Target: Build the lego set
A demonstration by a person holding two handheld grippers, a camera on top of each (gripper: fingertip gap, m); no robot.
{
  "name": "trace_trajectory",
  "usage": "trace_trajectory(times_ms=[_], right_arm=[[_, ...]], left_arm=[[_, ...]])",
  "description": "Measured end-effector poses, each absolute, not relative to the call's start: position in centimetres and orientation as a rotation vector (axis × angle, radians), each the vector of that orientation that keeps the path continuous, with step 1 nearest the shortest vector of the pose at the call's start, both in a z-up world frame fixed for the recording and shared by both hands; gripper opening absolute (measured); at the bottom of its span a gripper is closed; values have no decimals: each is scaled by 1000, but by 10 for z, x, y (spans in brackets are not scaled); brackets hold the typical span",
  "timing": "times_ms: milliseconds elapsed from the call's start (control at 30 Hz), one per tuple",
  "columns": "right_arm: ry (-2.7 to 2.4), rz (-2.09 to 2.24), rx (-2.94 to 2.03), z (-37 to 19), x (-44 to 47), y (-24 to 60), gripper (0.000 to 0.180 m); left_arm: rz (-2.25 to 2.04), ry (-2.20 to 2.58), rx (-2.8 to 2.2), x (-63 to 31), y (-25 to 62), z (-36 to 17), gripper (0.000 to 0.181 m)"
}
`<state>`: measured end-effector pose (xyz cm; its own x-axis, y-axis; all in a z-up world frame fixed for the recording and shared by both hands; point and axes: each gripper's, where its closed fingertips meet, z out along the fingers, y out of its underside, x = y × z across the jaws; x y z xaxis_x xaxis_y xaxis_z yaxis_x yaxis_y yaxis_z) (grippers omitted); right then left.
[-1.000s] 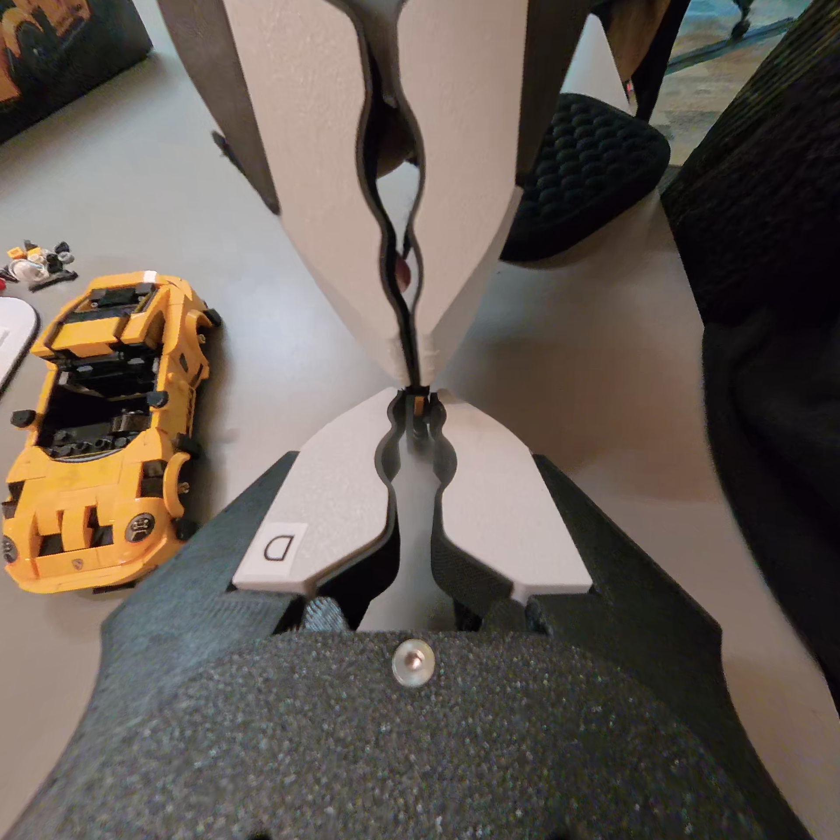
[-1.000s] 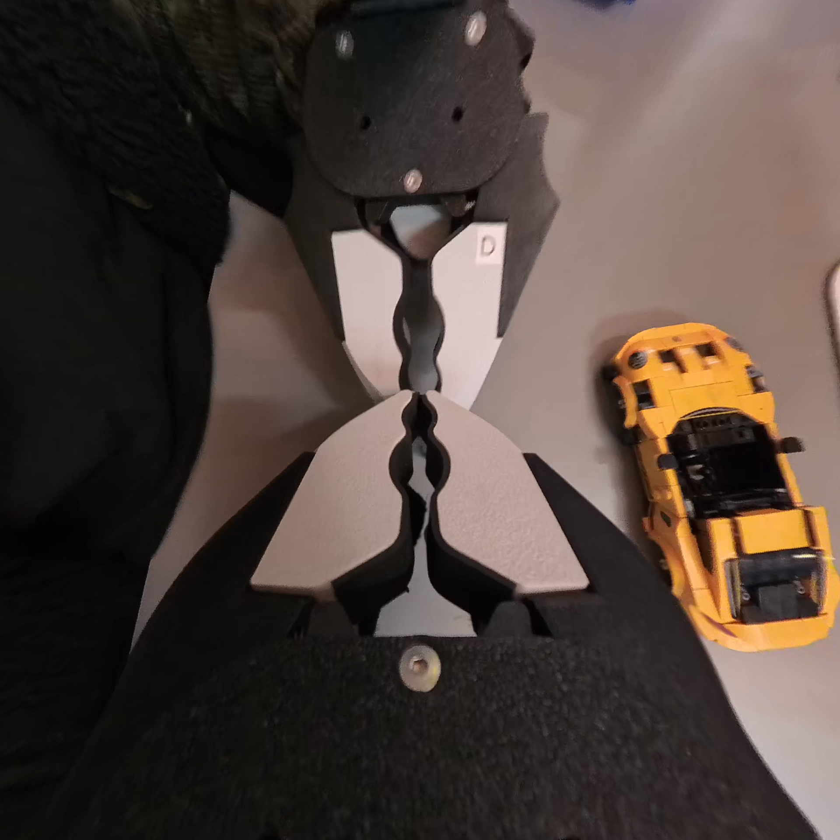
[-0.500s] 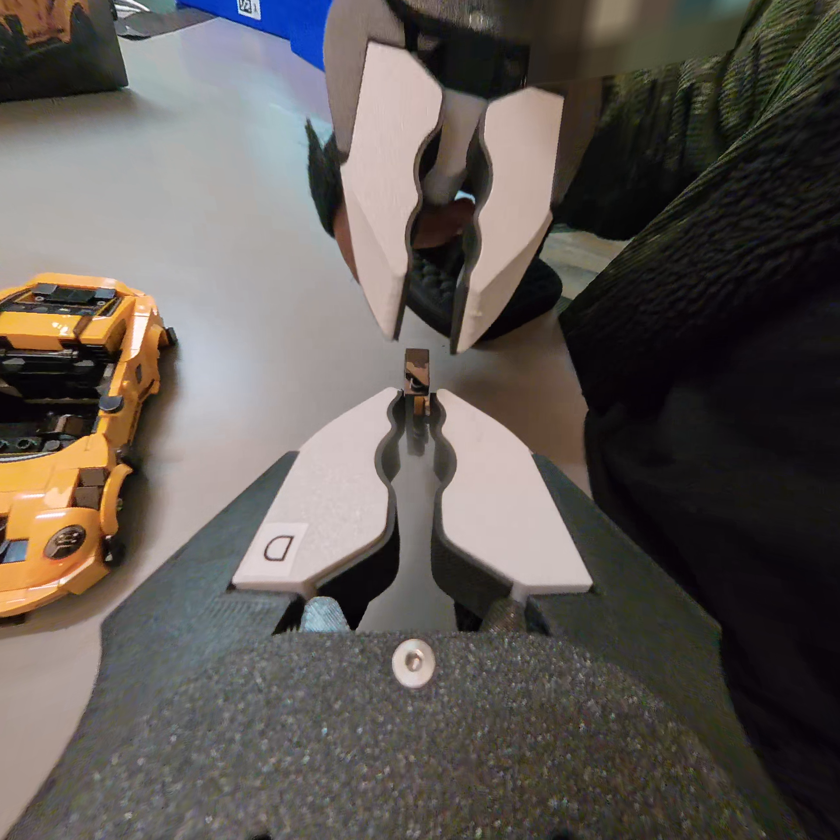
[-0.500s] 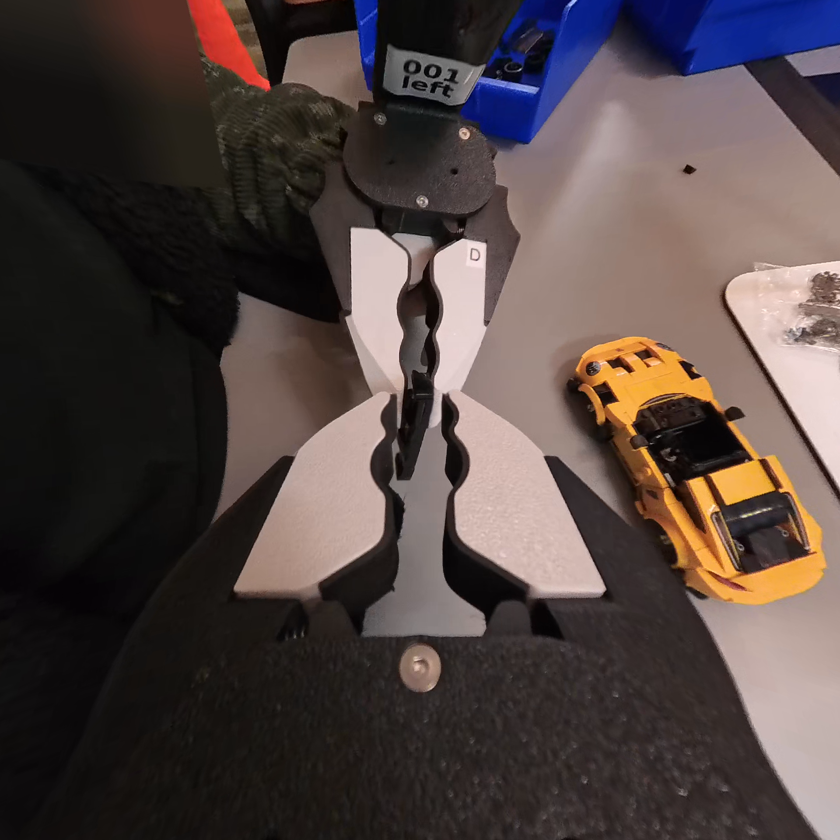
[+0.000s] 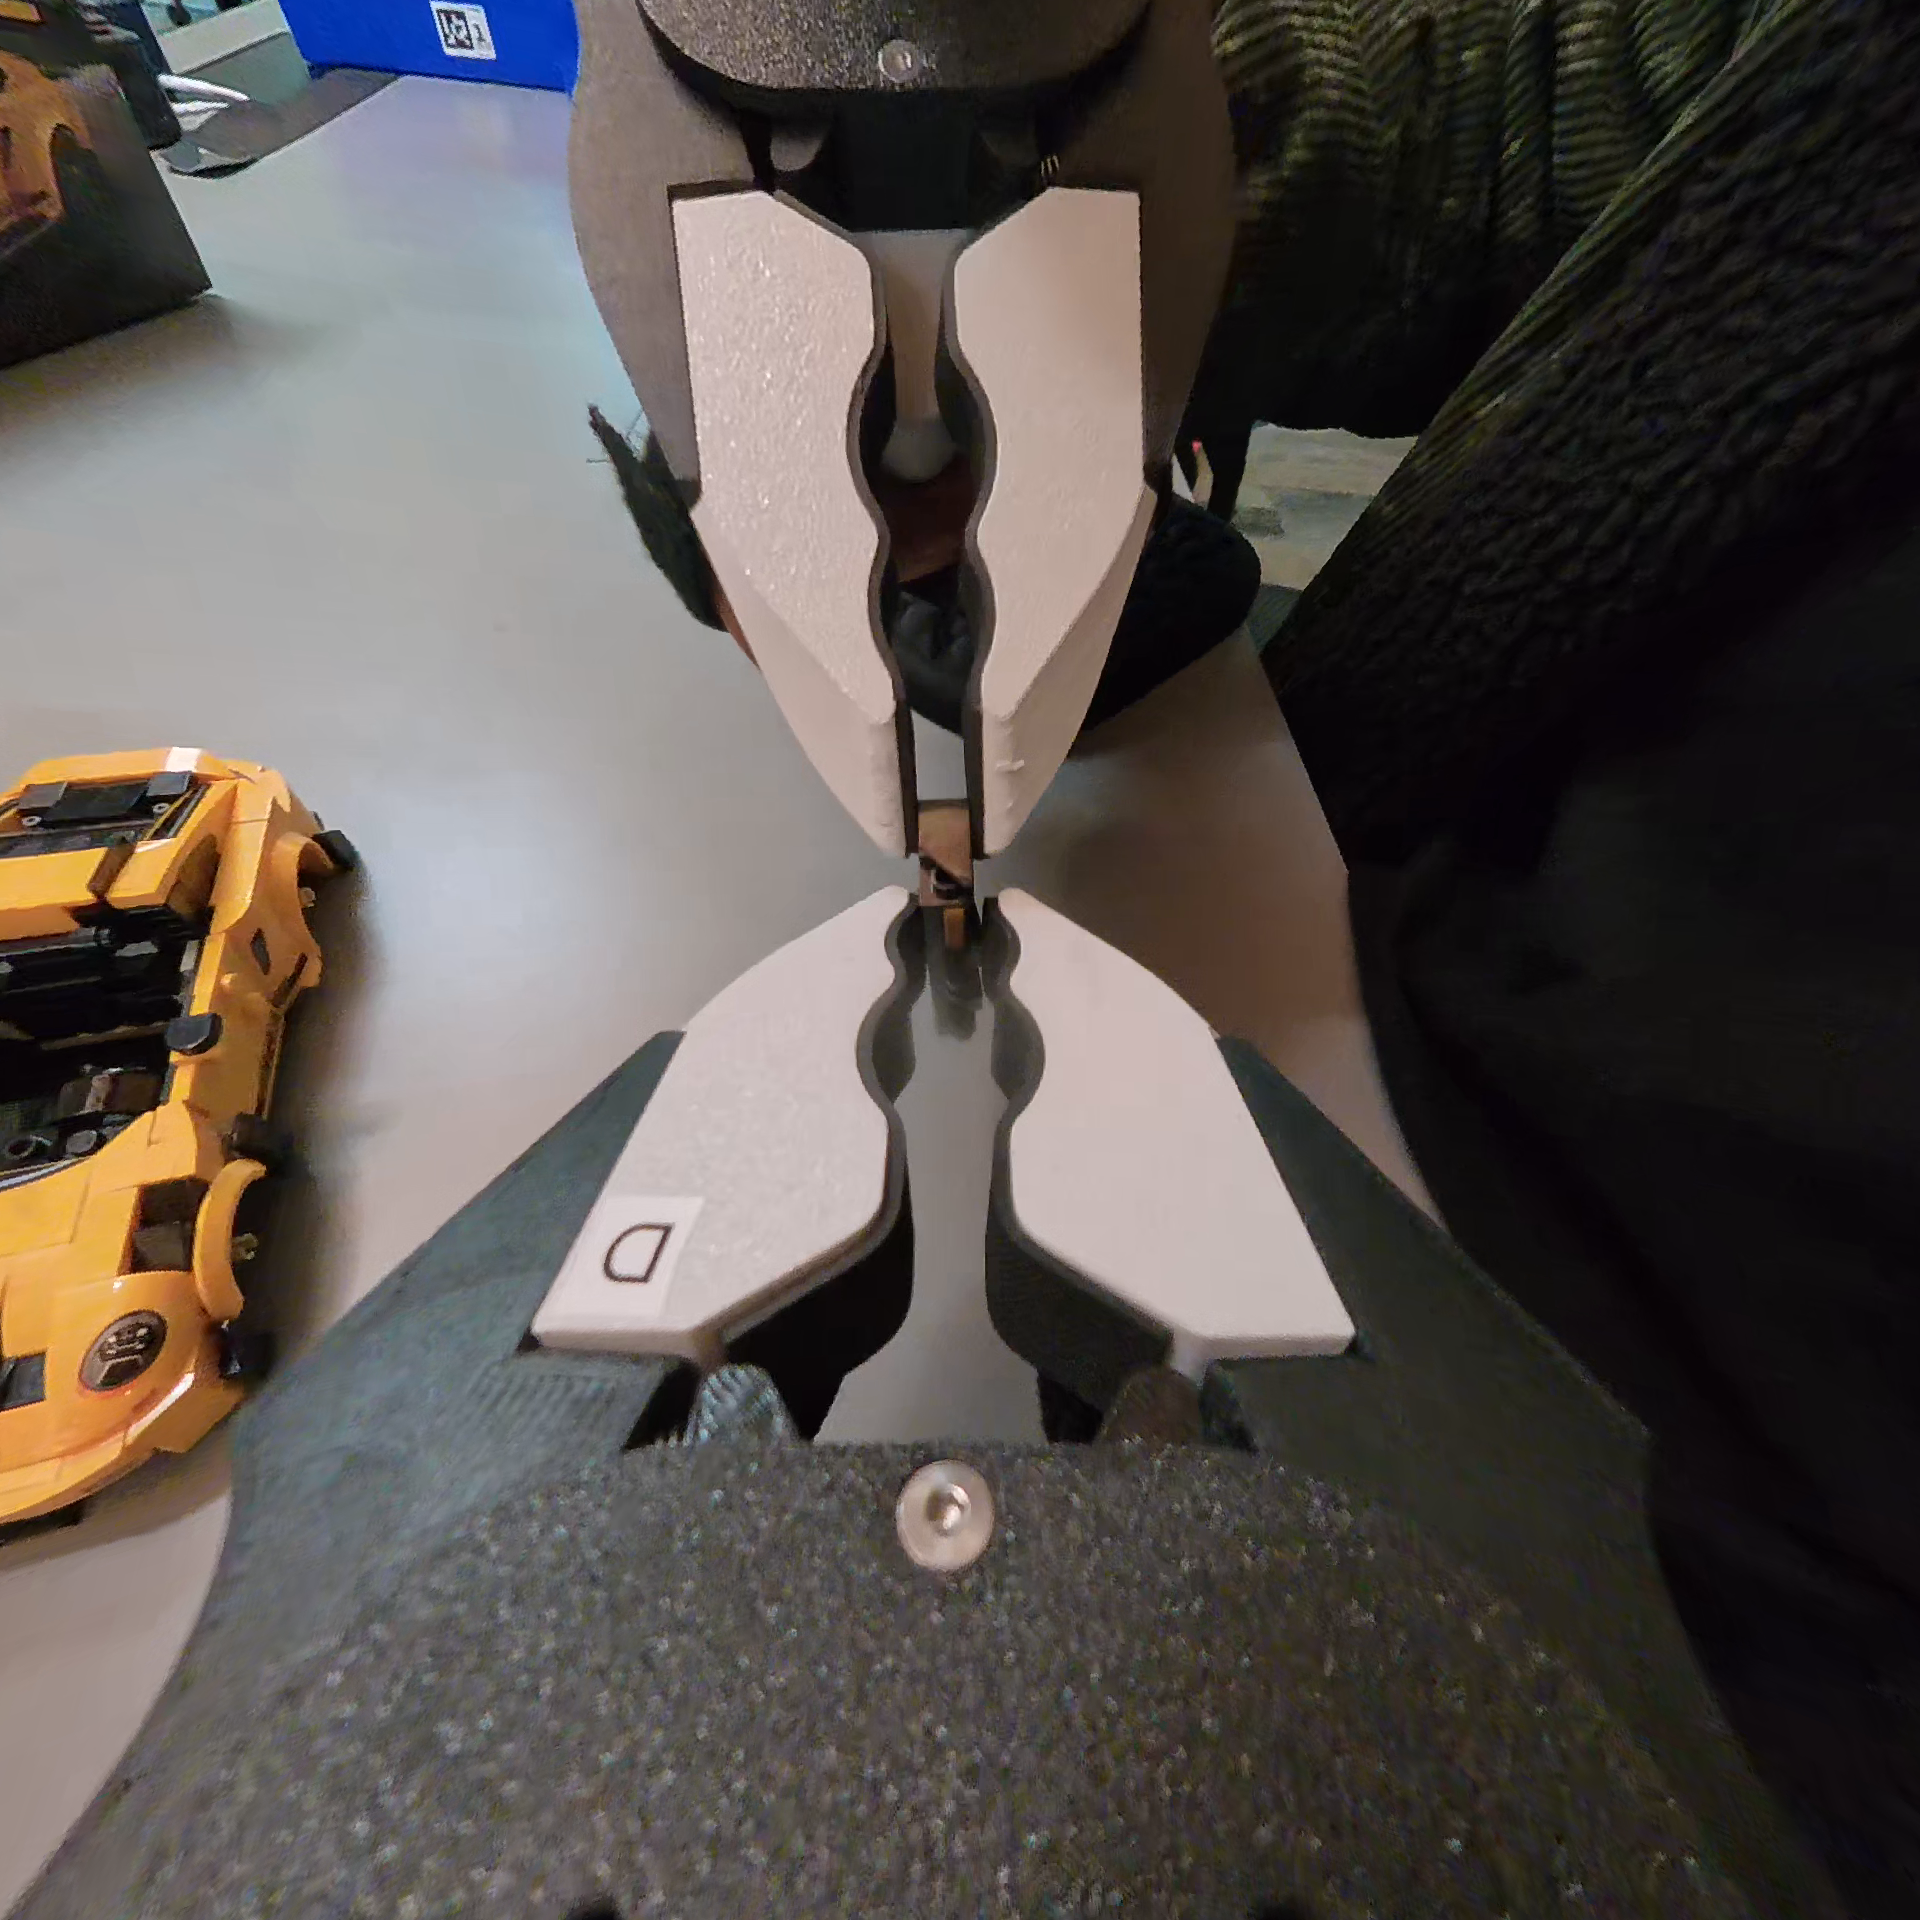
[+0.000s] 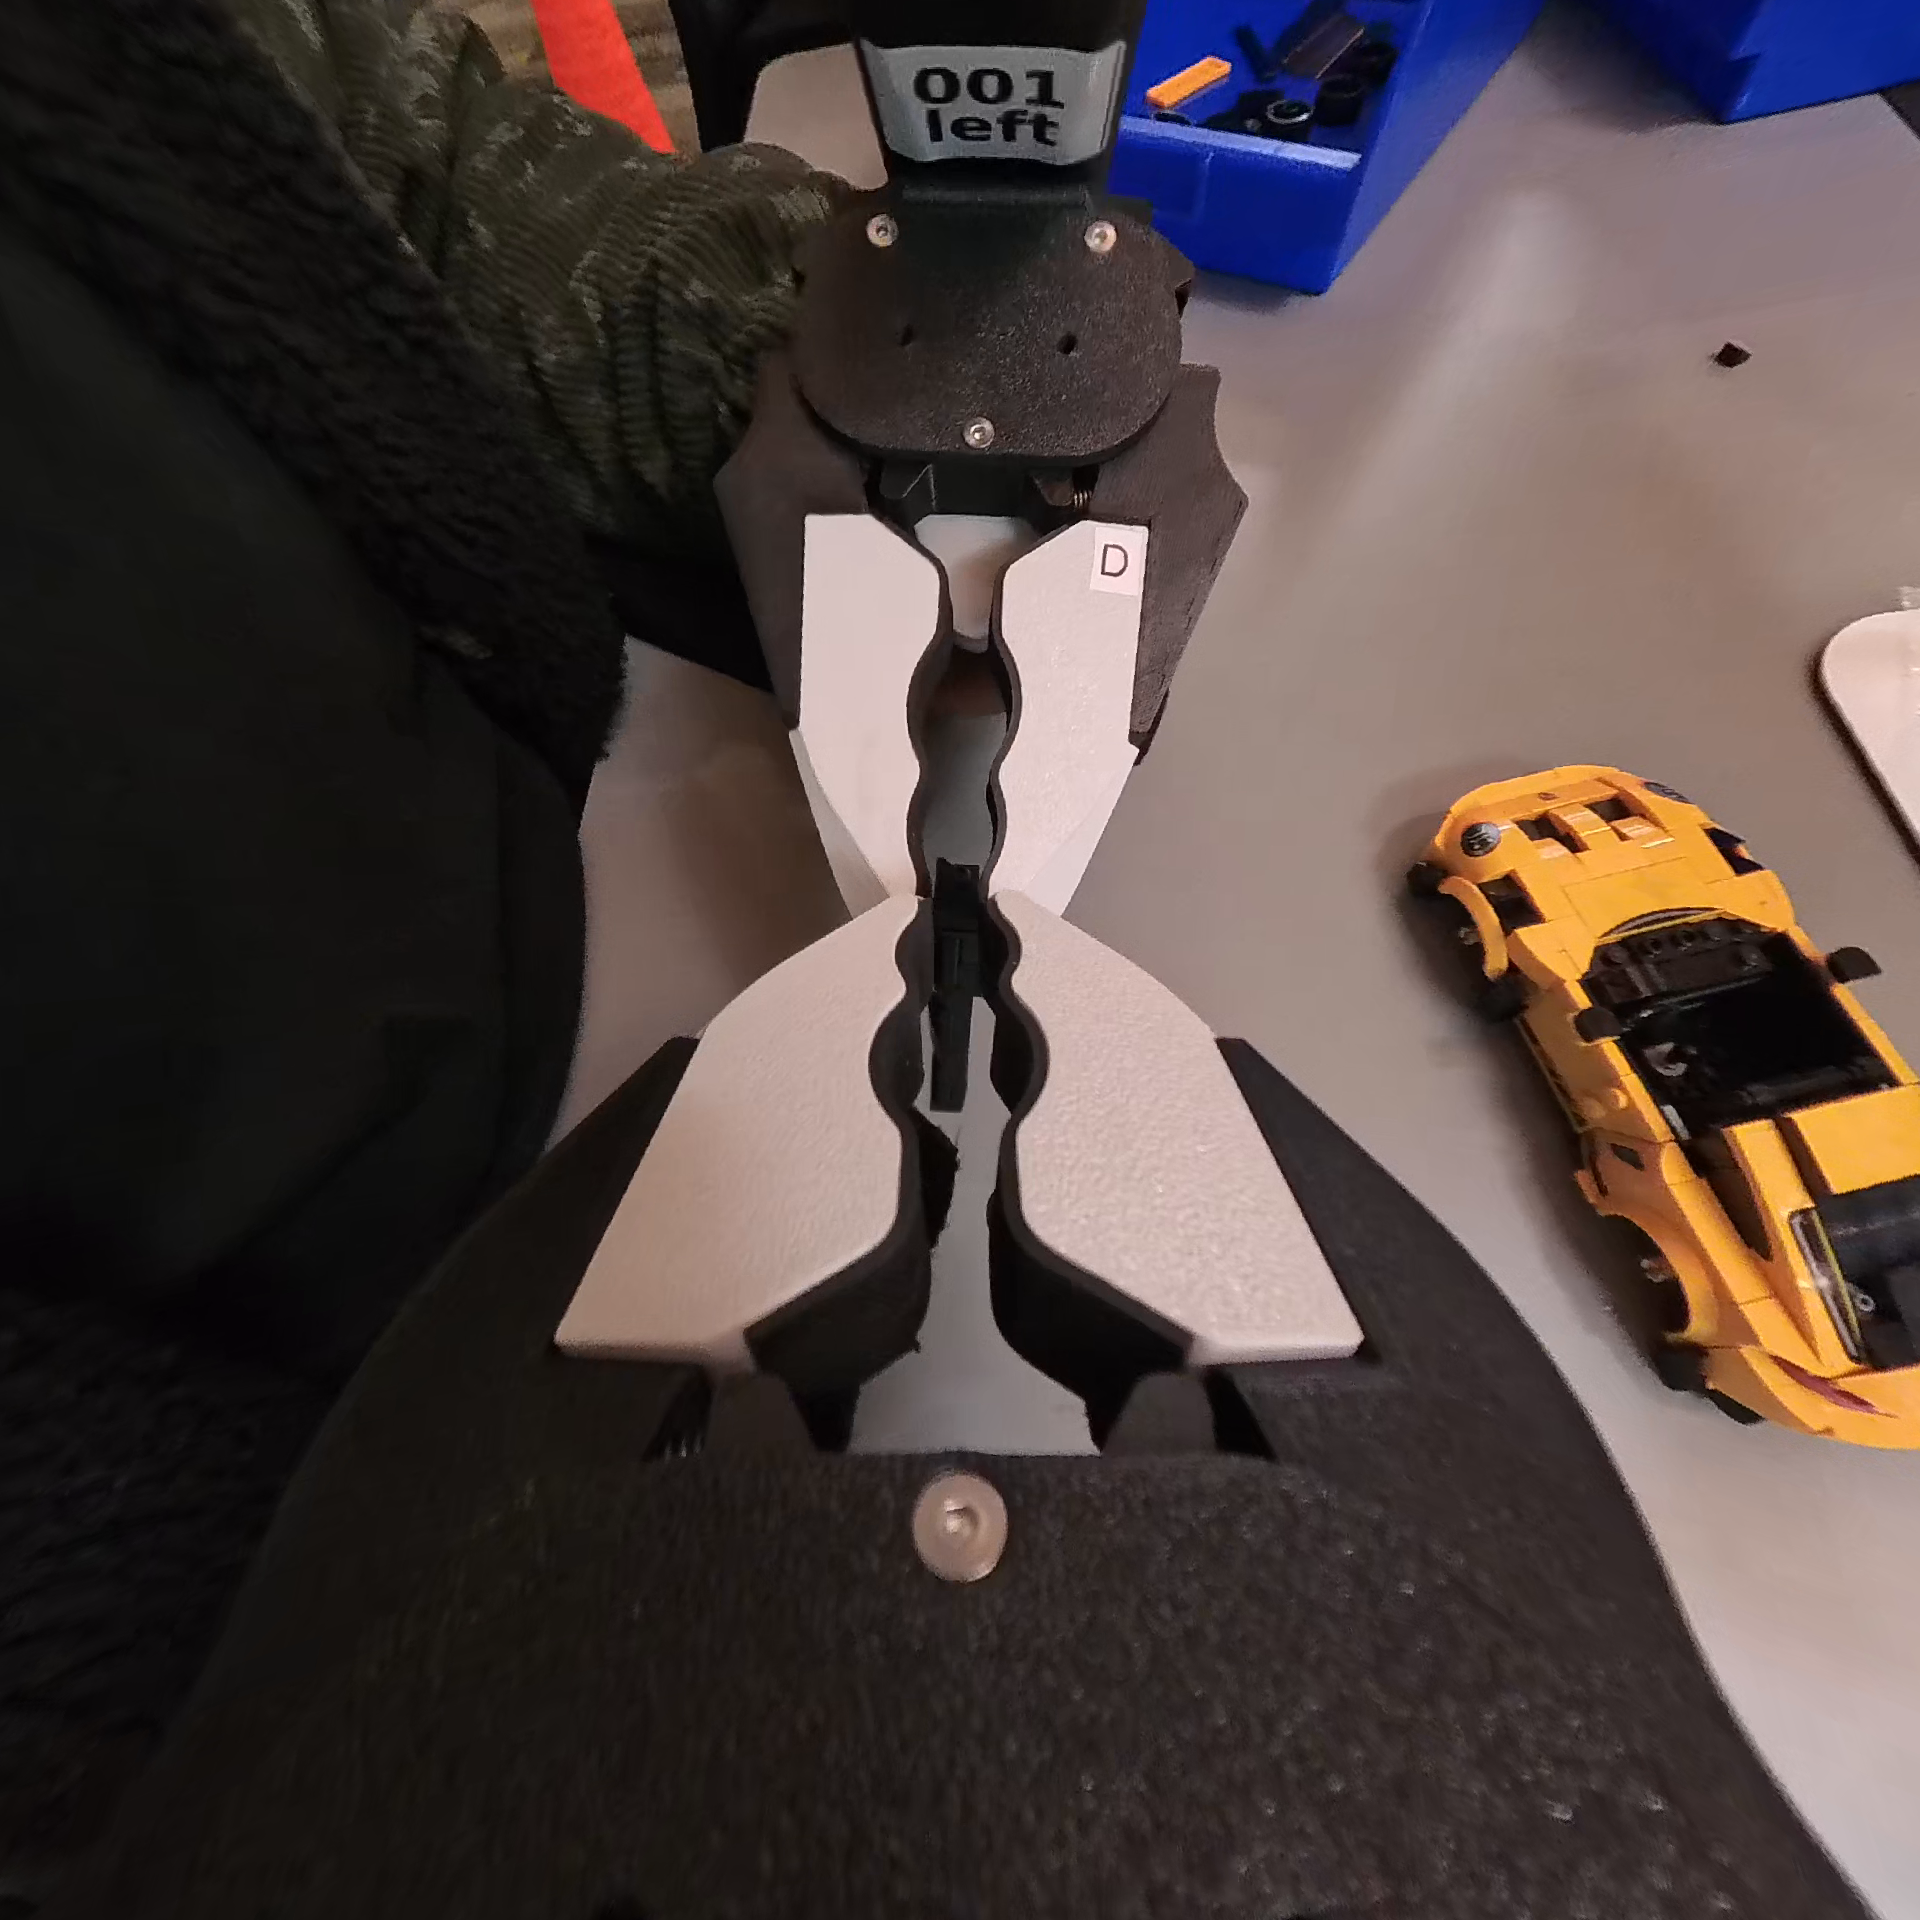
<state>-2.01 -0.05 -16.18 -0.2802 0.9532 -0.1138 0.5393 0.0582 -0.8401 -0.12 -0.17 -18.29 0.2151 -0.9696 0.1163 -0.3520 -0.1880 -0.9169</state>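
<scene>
A small black lego piece [image 5: 943, 891] is held above the grey table [image 5: 436, 540] between both grippers, which meet tip to tip. My left gripper [image 5: 945, 920] is shut on its near end. The right gripper [image 5: 940, 831] comes from above in the left wrist view and pinches the piece's other end. In the right wrist view the black piece [image 6: 954, 997] lies along the gap of my right gripper [image 6: 956, 920], with the left gripper [image 6: 951, 883] opposite. The yellow lego car [image 5: 135, 1091] with an open black cockpit sits on the table, also in the right wrist view [image 6: 1683, 1091].
Blue bins [image 6: 1247, 177] with loose parts stand at the back. A white tray [image 6: 1881, 707] is at the right edge. A tiny black part [image 6: 1728, 355] lies on the table. A dark box [image 5: 62, 187] stands far left. A person's dark sleeve [image 6: 260, 727] fills the side. Less than 4 cm separates the two grippers' tips.
Half a second ago the right gripper was open and drawn back from the piece held by the left gripper. It has moved in again and closed on the piece's free end.
</scene>
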Motion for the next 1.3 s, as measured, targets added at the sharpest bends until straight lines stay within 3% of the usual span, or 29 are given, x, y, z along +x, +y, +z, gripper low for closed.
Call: trace_trajectory(times_ms=[400,500,567,1133,1167,1233,1300], right_arm=[[-1802,1113,-1472,-176,-13,-3,8],[-1777,1109,-1443,-169,-14,2,16],[-1792,1116,-1417,-164,-15,4,8],[-1748,1181,-1320,-132,-37,51,8],[-1709,1180,-1333,-130,-36,55,11],[-1613,1194,-1342,-119,-28,66,35],[-1442,1220,-1342,-101,-15,83,34]], left_arm=[[-906,1357,-1709,6,-5,-200,10],[-906,1317,-1709,7,4,-194,10],[-888,1317,-1696,9,7,-189,10],[-818,1188,-1757,-9,56,-160,10],[-832,1152,-1762,-10,61,-158,10],[-896,1030,-1767,-13,70,-151,10],[-1031,832,-1741,-19,79,-140,10]])
